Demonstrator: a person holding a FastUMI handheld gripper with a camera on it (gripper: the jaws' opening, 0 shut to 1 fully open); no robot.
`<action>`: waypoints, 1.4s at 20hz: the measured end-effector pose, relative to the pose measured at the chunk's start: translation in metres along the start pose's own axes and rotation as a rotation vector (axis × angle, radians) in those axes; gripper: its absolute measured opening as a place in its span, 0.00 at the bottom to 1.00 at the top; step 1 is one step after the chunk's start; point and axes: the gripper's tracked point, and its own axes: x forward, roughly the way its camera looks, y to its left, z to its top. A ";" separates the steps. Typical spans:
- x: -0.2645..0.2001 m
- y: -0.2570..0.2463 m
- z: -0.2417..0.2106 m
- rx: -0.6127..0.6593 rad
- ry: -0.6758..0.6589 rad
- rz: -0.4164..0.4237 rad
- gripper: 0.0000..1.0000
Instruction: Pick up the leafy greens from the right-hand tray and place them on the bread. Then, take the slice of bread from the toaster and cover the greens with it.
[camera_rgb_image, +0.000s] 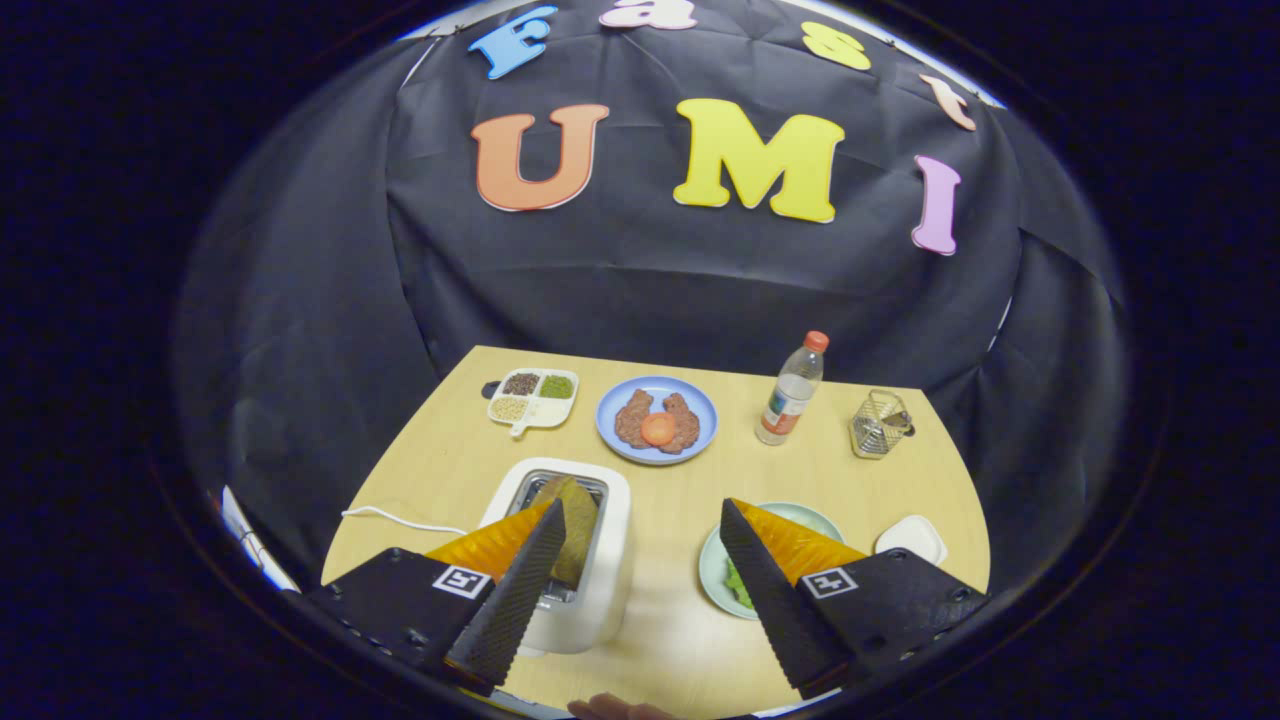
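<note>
Green leaves (738, 583) hide partly behind the wide-apart gripper (640, 520), which holds nothing.

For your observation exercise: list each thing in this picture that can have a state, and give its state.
gripper: open, holding nothing
toaster: bread slice standing in its slot
bread: upright, sticking out of the toaster
bottle: upright, capped
blue plate: holds food
green plate: holds greens, partly hidden by a finger
divided tray: compartments filled
</note>
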 end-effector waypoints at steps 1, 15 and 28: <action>0.006 0.008 -0.002 -0.005 0.009 0.001 0.97; 0.076 0.045 -0.038 -0.004 0.170 -0.085 0.60; 0.049 0.047 -0.026 -0.017 0.182 -0.036 0.14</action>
